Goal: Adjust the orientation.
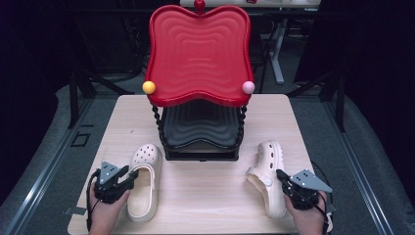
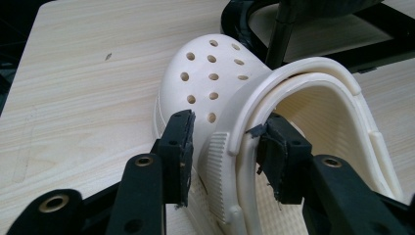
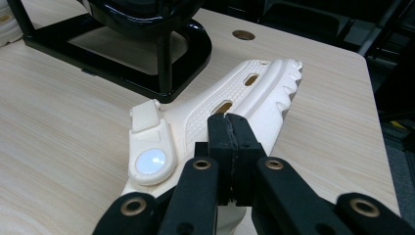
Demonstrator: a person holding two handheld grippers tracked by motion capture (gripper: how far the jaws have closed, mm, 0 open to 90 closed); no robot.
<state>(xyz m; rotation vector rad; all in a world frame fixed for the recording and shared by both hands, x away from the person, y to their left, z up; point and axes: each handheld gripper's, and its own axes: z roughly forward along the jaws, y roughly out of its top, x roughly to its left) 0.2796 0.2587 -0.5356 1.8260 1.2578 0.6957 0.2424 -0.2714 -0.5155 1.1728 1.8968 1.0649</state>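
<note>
So I'm sitting at the wooden table (image 1: pixel 205 196) with a gripper in each hand and a cream clog on each side of me. The left clog (image 1: pixel 145 182) is lying sole-down at about 7 o'clock from the shoe rack (image 1: pixel 199 132), toe pointing away from me. My left gripper (image 1: pixel 125 178) is sitting right at its outer side wall, and in the left gripper view the jaws are standing spread apart, one outside the clog (image 2: pixel 254 127) wall and one inside the opening, straddling the strap hinge. The pads aren't pressing on it as far as I can see, there's a gap on both sides.

The right clog (image 1: pixel 268 176) is at about 5 o'clock from the rack, tipped up on its side so the strap rivet is facing up. My right gripper (image 1: pixel 281 177) is coming in at its heel end. In the right gripper view (image 3: pixel 230 128) the jaws are pressed tight together, pad against pad, with nothing between them, and the tips are hanging just over the side of the clog (image 3: pixel 235 105); I can't tell if they're actually touching it.

The rack itself is standing at 12 o'clock, red wavy tray (image 1: pixel 198 54) on top, black tray (image 1: pixel 200 125) underneath.
</note>
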